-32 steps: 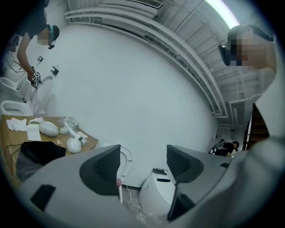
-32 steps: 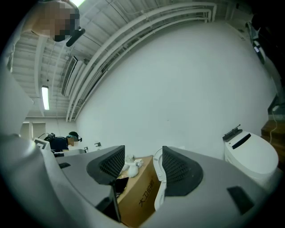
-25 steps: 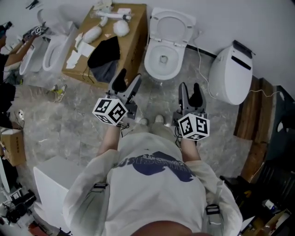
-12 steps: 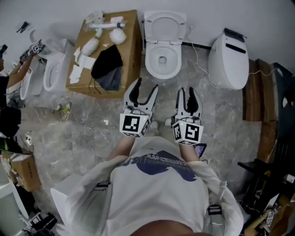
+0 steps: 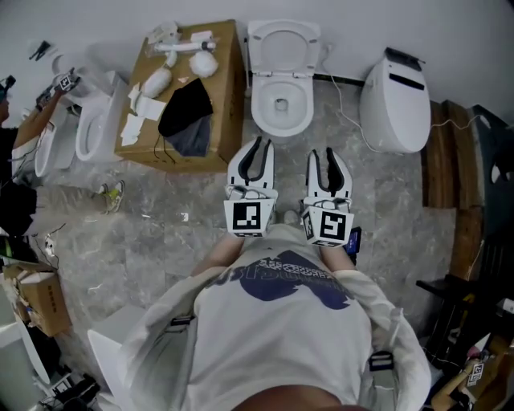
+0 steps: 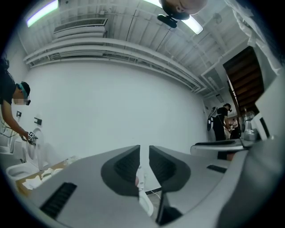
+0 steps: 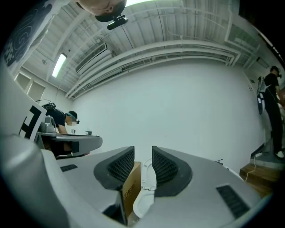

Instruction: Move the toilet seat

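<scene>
grey marbled floor meets a plain white wall. a white toilet stands against the wall with its toilet seat raised, and a cardboard box is just beside it. the left claw and right claw have just been closing; each shows a narrow gap with nothing gripped. the box's print is too blurred to read.

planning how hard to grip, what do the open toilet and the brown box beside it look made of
Toilet: glossy white, smooth rounded bowl, likely glazed ceramic; its raised lid may be plastic, hard to tell. Box: matte brown, sharp folded edges, looks like corrugated cardboard.
</scene>
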Available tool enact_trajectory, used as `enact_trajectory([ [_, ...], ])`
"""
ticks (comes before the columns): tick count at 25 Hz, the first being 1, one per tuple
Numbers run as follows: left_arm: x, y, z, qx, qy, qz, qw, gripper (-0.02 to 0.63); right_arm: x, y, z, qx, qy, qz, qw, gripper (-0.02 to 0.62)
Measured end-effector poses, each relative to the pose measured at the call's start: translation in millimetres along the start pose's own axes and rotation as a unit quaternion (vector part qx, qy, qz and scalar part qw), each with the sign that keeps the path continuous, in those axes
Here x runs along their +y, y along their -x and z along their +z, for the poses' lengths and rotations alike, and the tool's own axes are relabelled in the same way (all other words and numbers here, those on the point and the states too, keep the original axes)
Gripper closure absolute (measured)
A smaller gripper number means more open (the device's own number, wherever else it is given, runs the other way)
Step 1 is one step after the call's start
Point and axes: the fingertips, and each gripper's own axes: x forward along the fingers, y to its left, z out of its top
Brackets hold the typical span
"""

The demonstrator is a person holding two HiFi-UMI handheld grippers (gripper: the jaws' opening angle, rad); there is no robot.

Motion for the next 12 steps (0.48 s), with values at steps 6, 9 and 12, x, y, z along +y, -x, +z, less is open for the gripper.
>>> enact_trajectory([
  [6,-11,6,-6,-0.003,-0.030,0.009,0.9995,0.606,-2,6,-5,-0.002,0.036,-0.006,0.999,0.497],
  [9,-14,7,-8,-0.005,-0.020,0.012,0.9997,0.606,-6,8,-2,-0.002,0.054,-0.016,0.998,0.566],
  [12,-17,5,-9,0.004,-0.027,0.008,0.9996,0.607,-7,7,1,-0.016,0.049,-0.015,0.999,0.586],
])
